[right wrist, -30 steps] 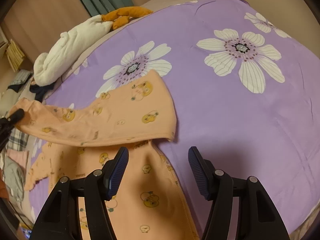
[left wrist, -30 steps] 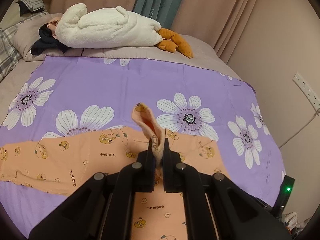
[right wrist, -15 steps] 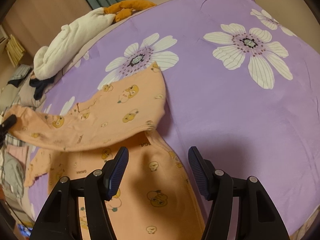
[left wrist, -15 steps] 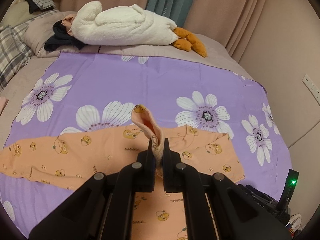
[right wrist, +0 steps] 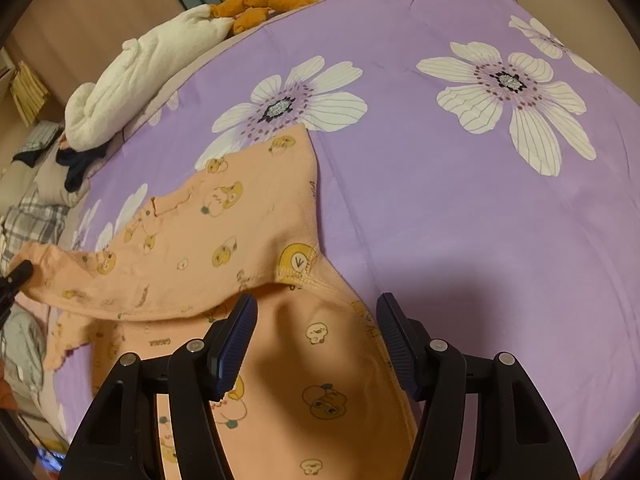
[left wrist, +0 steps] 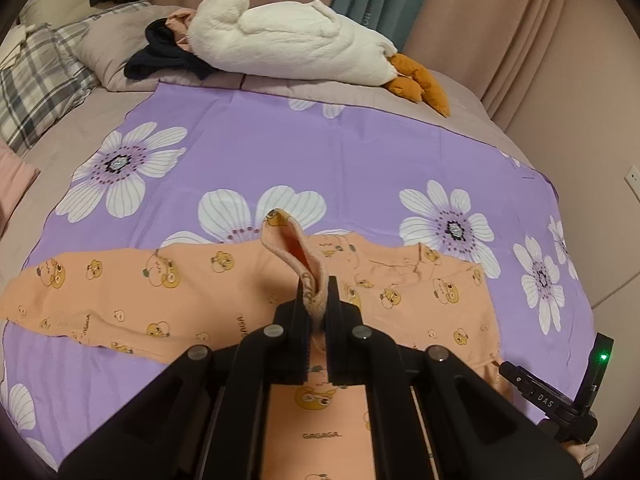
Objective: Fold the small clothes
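Note:
An orange child's garment (left wrist: 192, 292) with cartoon prints lies on the purple flowered sheet (left wrist: 320, 148). My left gripper (left wrist: 316, 292) is shut on a sleeve cuff of the garment (left wrist: 292, 248) and holds it up above the cloth. In the right wrist view the lifted sleeve (right wrist: 224, 240) lies folded across the garment's body (right wrist: 320, 368), and the left gripper's tip (right wrist: 18, 274) shows at the far left edge. My right gripper (right wrist: 316, 320) is open and empty, hovering over the garment near its edge.
A white plush goose (left wrist: 288, 48) with orange feet lies at the head of the bed, beside dark clothes (left wrist: 160, 56) and plaid pillows (left wrist: 36, 84). A wall (left wrist: 592, 92) runs along the right. The right gripper's body (left wrist: 560, 400) shows at lower right.
My left gripper has carried the sleeve further across the garment toward the left, folding it flatter over the body. The right gripper has stayed open in place.

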Motion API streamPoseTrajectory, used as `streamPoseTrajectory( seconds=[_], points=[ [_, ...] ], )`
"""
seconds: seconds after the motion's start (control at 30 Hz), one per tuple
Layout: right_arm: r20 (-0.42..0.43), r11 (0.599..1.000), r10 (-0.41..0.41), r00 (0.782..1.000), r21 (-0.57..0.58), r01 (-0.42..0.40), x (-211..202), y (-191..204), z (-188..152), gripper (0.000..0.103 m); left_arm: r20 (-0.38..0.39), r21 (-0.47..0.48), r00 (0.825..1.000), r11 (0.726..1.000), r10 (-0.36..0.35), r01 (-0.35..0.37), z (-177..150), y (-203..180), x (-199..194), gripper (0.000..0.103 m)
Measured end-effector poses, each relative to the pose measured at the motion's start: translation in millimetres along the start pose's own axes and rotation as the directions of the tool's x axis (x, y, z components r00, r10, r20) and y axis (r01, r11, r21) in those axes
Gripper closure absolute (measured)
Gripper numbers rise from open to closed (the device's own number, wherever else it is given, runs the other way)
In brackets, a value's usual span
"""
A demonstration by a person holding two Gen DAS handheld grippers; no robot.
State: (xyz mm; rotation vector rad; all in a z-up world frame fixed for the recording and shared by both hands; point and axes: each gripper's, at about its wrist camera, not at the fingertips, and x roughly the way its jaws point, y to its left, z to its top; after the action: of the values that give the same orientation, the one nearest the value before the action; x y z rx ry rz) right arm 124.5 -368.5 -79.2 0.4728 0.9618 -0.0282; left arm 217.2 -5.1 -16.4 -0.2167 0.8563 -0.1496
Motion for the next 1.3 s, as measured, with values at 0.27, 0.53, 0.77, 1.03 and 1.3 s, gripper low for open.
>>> streamPoseTrajectory(
  seconds=[0.27, 0.53, 0.77, 1.03, 1.3],
  points=[
    [-0.007, 1.000, -0.009, 1.000, -0.021, 0.009, 4, 7, 2, 0.041, -0.006, -0.005, 0.999, 0.999, 0.033, -0.033, -5, 17, 5, 0.098],
    [-0.009, 0.999, -0.021, 1.000, -0.044, 0.020, 6, 13, 4, 0.041, -0.035, -0.018, 0.999, 0.999, 0.040, -0.040, -13, 28, 14, 0.097],
    [-0.009, 0.998, -0.023, 1.000, -0.058, 0.022, 7, 19, 6, 0.041, -0.088, -0.035, 0.995, 0.998, 0.050, -0.054, -25, 45, 29, 0.097],
    [-0.017, 0.997, -0.028, 0.999, -0.074, 0.027, 10, 25, 7, 0.041, -0.148, -0.050, 0.987, 0.996, 0.067, -0.076, -44, 60, 47, 0.096],
    [-0.021, 0.996, -0.034, 0.999, -0.078, 0.032, 10, 25, 6, 0.041, -0.204, -0.074, 0.976, 0.993, 0.071, -0.087, -63, 75, 61, 0.093]
  ],
)
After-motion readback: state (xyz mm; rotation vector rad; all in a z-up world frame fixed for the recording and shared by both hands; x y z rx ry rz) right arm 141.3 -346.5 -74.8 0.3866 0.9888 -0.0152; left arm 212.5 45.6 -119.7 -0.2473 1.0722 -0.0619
